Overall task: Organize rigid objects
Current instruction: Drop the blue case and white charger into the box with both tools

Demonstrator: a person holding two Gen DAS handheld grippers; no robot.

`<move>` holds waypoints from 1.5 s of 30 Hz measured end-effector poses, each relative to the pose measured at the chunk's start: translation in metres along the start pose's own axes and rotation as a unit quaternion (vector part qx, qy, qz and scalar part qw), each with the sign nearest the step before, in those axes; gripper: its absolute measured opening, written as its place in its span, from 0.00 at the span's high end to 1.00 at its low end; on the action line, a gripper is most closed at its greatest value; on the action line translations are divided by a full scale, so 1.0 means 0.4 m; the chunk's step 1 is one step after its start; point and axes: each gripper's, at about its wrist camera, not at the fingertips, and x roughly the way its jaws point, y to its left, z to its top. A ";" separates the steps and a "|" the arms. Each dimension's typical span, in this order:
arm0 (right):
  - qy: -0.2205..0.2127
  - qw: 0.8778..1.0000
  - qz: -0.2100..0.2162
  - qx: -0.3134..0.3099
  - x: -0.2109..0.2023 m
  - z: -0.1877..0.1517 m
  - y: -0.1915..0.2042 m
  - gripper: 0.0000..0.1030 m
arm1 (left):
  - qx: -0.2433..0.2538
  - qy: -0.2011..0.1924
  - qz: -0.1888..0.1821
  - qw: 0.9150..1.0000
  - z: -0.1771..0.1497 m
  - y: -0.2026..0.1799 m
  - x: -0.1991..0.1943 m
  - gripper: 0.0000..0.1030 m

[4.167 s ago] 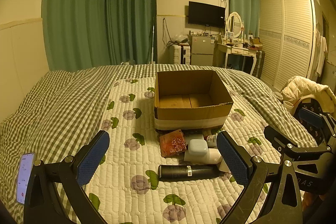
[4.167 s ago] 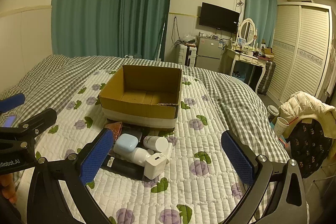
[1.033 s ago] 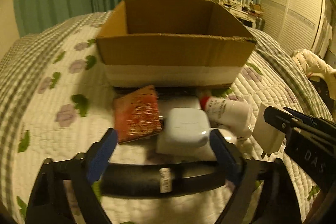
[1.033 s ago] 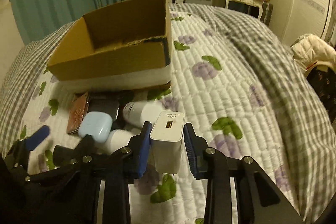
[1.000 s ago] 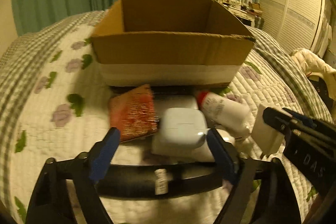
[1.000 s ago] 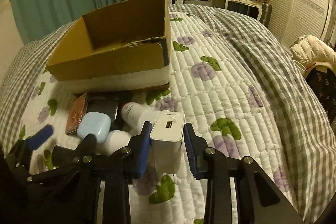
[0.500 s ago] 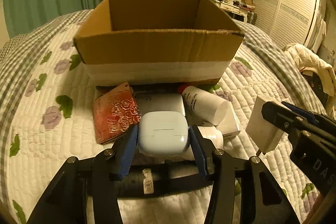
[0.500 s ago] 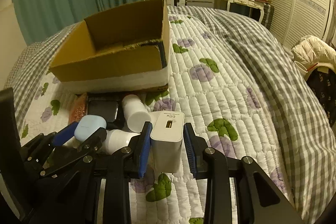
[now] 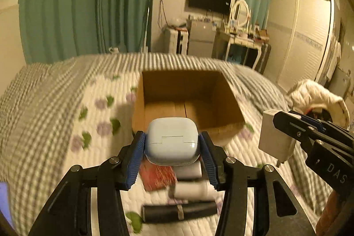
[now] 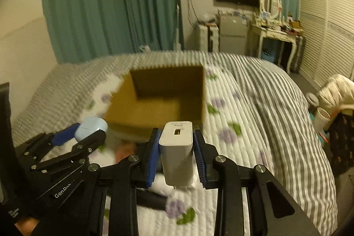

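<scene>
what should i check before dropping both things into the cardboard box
1. Left gripper hold on the light blue earbud case: ok, pinched between both pads, lifted off the bed.
2. Right gripper hold on the white charger: ok, clamped on both sides, prongs pointing down.
3. Cardboard box open and roomy: ok, top open, nothing visible on the bare floor.
4. Items over the opening: not ok, both appear short of the near wall.
5. Gap between the two grippers: ok, apart, side by side.
6. Height clearance over the box rim: cannot tell, the frames are motion blurred.
</scene>
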 end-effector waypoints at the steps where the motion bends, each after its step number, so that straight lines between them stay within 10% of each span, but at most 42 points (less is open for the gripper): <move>1: -0.007 1.000 0.005 -0.005 -0.004 0.024 0.010 0.73 | 0.002 -0.003 0.002 1.000 0.020 0.002 0.000 0.51; 11: -0.028 0.998 0.024 -0.052 0.126 0.204 0.070 0.73 | 0.020 -0.014 0.014 1.000 0.145 0.011 0.124 0.51; 24: 0.024 0.999 0.024 -0.041 0.406 0.170 0.012 0.73 | 0.029 0.021 0.021 0.999 0.101 0.023 0.345 0.49; 37: 0.038 0.998 0.045 -0.014 0.433 0.163 -0.023 0.72 | 0.027 0.011 0.029 0.999 0.122 0.029 0.292 0.41; 45: 0.001 0.999 0.042 0.000 0.243 0.225 -0.033 0.59 | 0.027 -0.002 0.038 0.999 0.126 0.032 0.131 0.25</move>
